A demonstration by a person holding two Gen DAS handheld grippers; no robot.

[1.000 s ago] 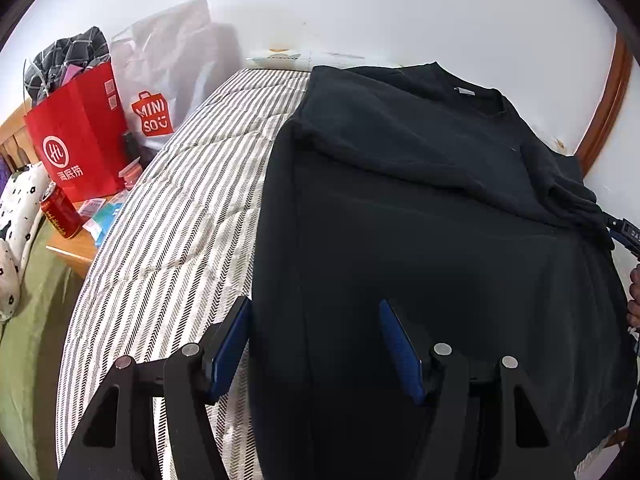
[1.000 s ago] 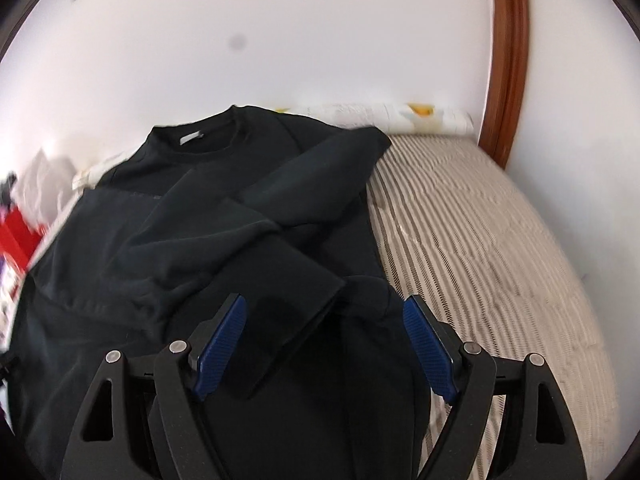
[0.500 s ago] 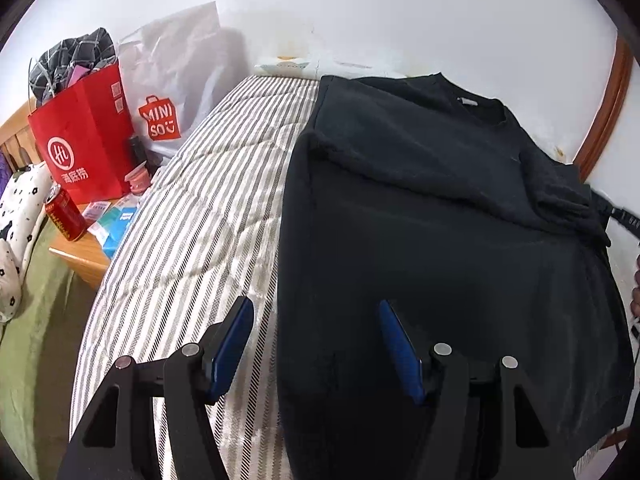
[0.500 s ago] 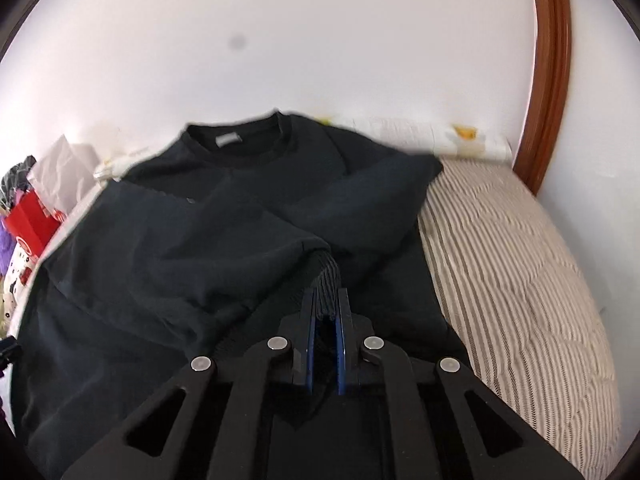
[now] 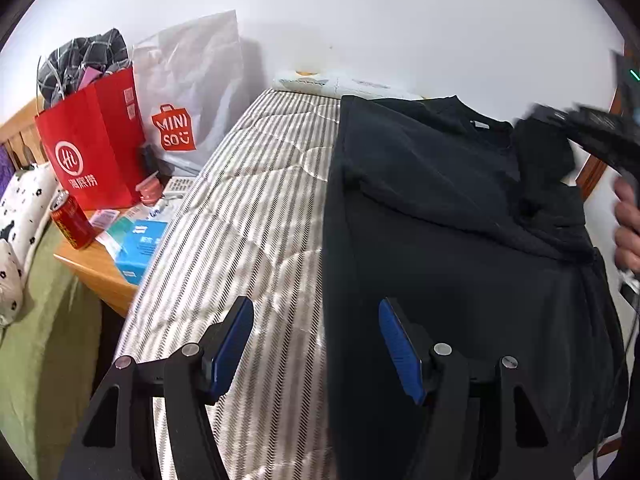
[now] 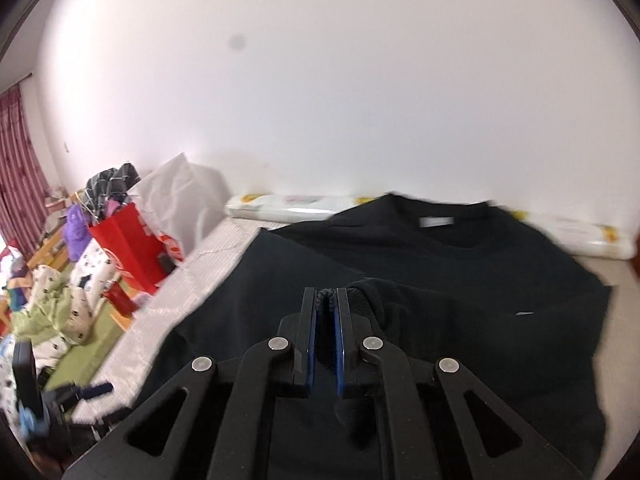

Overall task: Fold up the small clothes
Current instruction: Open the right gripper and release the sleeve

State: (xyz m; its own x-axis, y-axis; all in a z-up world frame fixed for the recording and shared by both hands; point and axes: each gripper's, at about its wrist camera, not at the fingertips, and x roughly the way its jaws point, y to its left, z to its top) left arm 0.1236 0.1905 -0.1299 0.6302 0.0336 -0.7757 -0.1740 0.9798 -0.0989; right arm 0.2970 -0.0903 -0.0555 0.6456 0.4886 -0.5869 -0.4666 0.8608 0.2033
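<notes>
A black sweatshirt lies spread on the striped bed, collar toward the wall. My left gripper hovers open over the sweatshirt's left edge near its hem, nothing between its blue pads. My right gripper is shut on the ribbed cuff of the sweatshirt's sleeve, lifted above the body of the sweatshirt. In the left wrist view the right gripper appears blurred at the far right, with the lifted sleeve hanging under it and a hand behind it.
A red paper bag and a white plastic bag stand left of the bed, by a wooden side table with a red can and small boxes. A rolled white bundle lies along the wall.
My right gripper shut on the sleeve cuff, then lifted it and carried it left across the sweatshirt. My left gripper drifted slightly left, toward the sweatshirt's edge, still open.
</notes>
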